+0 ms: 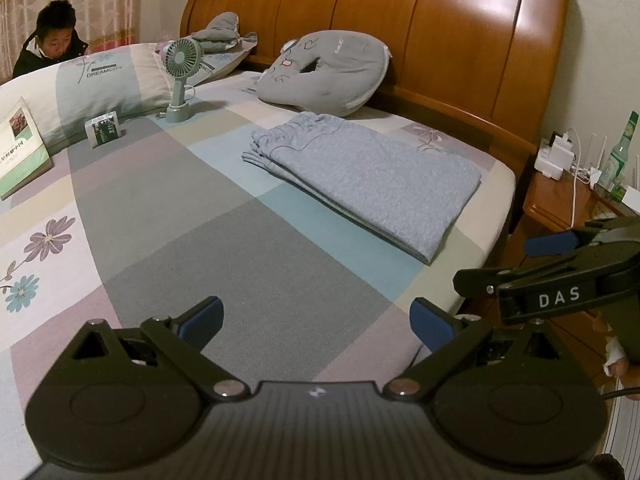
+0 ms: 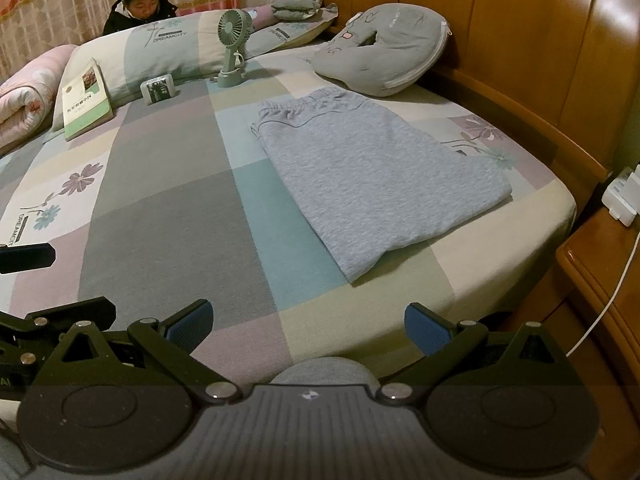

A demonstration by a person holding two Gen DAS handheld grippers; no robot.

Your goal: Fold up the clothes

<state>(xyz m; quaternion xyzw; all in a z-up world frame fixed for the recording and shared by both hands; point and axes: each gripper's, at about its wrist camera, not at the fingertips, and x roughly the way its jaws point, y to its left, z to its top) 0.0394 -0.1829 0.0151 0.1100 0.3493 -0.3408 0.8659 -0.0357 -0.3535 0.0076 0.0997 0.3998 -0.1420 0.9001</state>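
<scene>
- The left gripper is spread wide, its blue pads well apart and holding nothing, hovering above the checked bedsheet near the bed's foot edge.
- The right gripper is likewise wide, with nothing between its pads, hanging at the bed's edge; in the left wrist view it shows at about 3 o'clock, marked "DAS".
- The folded grey trousers lie flat on the sheet at roughly 1 o'clock from the right gripper, well apart from it, waistband toward the headboard; from the left gripper they lie at about 1 o'clock too.
- Just beyond the waistband, at 12 to 1 o'clock, a grey cushion with a hole in it leans against the wooden headboard.
- At 11 o'clock a small green fan stands upright on its base, with a small packet beside it and a book leaning on the long pillow.
- At 10 o'clock a person in a dark jacket sits behind the pillow, before the curtain.
- At 3 o'clock stands a wooden nightstand with a white charger and cable; the left wrist view also shows a green bottle there.
</scene>
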